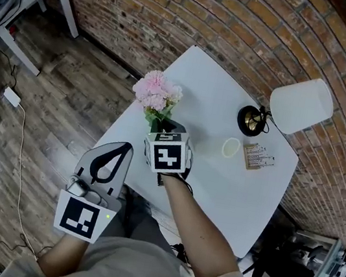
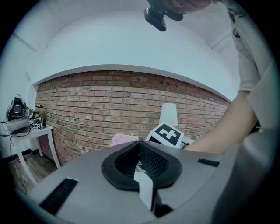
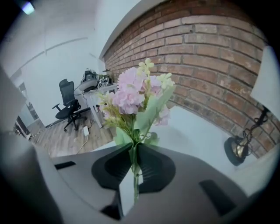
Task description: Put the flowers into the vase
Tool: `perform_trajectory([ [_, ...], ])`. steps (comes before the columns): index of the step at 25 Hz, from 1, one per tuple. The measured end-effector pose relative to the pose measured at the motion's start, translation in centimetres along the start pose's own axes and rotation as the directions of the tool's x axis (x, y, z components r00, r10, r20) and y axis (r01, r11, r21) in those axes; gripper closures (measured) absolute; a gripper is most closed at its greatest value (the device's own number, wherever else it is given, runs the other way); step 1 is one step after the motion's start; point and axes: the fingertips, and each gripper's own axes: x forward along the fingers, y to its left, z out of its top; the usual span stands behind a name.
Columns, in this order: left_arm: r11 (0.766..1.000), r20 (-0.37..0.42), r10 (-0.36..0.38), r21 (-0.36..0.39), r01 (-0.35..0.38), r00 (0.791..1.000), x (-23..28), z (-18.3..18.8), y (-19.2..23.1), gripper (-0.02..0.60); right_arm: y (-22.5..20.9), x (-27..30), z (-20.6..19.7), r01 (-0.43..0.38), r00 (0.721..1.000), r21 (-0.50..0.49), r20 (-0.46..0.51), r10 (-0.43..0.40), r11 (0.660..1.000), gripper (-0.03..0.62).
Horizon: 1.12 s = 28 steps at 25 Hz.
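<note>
A bunch of pink flowers [image 1: 157,92] with green leaves hangs above the left part of the white table [image 1: 233,92]. My right gripper [image 1: 163,128] is shut on the stems just under the blooms. In the right gripper view the flowers [image 3: 136,94] rise upright from between the jaws of that gripper [image 3: 133,151]. The vase [image 1: 230,148], a small white cylinder, stands on the table to the right of the flowers, apart from them. My left gripper [image 1: 120,150] stays low at the table's near-left edge, shut and holding nothing. Its own view shows the left gripper [image 2: 140,148] with its jaws together and the flowers [image 2: 119,139] beyond.
A desk lamp with a white shade [image 1: 301,105] and a dark round base [image 1: 252,120] stands at the table's right side. A small printed card [image 1: 258,157] lies next to the vase. A brick wall [image 1: 200,14] runs behind the table, and wooden floor [image 1: 54,101] lies to the left.
</note>
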Motion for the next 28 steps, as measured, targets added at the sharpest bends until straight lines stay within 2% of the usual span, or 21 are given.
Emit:
perform_trajectory([
  [5, 1.000, 0.005, -0.003, 0.017, 0.003, 1.000, -0.2, 0.4, -0.9, 0.580, -1.2, -3.1, 3.2, 0.032, 0.978, 0.023, 0.207, -0.036, 0.999, 0.562],
  [11, 0.999, 0.011, -0.009, 0.036, 0.008, 1.000, -0.5, 0.9, -1.6, 0.580, -2.1, -7.0, 6.6, 0.075, 0.908, 0.038, 0.410, -0.084, 0.996, 0.562],
  [17, 0.999, 0.022, -0.016, 0.047, 0.015, 1.000, -0.7, 1.5, -2.6, 0.580, -2.7, -9.2, 7.9, 0.088, 0.866, 0.060, 0.489, -0.106, 0.994, 0.562],
  [28, 0.998, 0.030, -0.012, 0.058, 0.010, 0.999, -1.1, 1.8, -3.4, 0.580, -1.9, -12.5, 9.6, 0.098, 0.790, 0.036, 0.605, -0.100, 0.995, 0.562],
])
